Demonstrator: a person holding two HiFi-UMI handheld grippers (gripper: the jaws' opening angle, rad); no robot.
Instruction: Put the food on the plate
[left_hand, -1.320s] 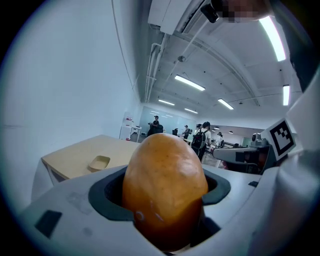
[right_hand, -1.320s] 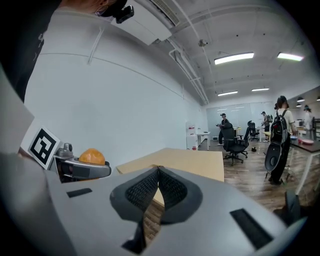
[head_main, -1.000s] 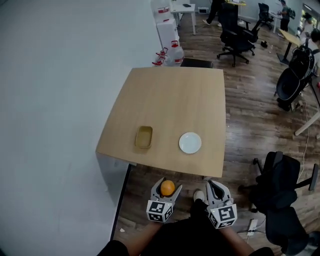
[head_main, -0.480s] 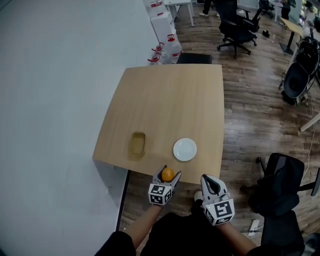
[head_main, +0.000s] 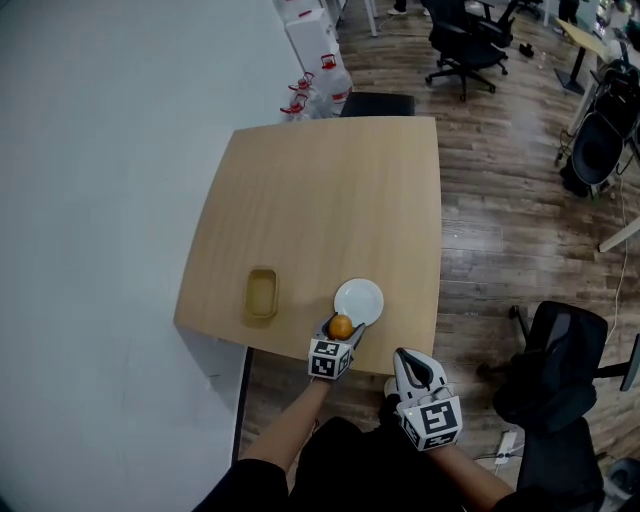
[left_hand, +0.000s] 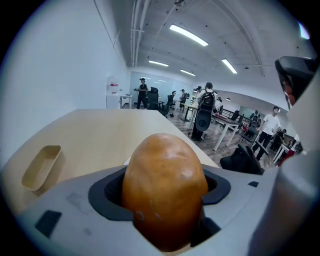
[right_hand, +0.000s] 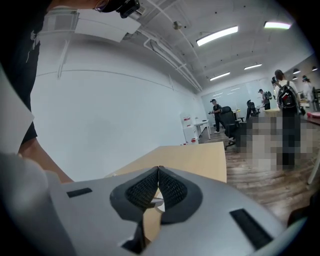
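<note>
My left gripper (head_main: 340, 330) is shut on an orange, egg-shaped piece of food (head_main: 340, 326) and hovers at the near edge of the small white plate (head_main: 362, 298) on the wooden table (head_main: 320, 200). In the left gripper view the food (left_hand: 164, 187) fills the space between the jaws, and the plate is almost wholly hidden behind it. My right gripper (head_main: 413, 365) is shut and holds nothing, off the table's near edge. In the right gripper view its pads (right_hand: 172, 189) meet, and a sliver of the plate (right_hand: 158, 201) shows past them.
A shallow tan tray (head_main: 261, 294) lies on the table left of the plate, and shows again as the tray (left_hand: 41, 167) in the left gripper view. A white wall (head_main: 100, 200) runs along the table's left. Office chairs (head_main: 555, 370) stand on the wooden floor to the right.
My left gripper has carried the food forward from below the table's near edge up to the plate's near rim. The right gripper has stayed shut beside it.
</note>
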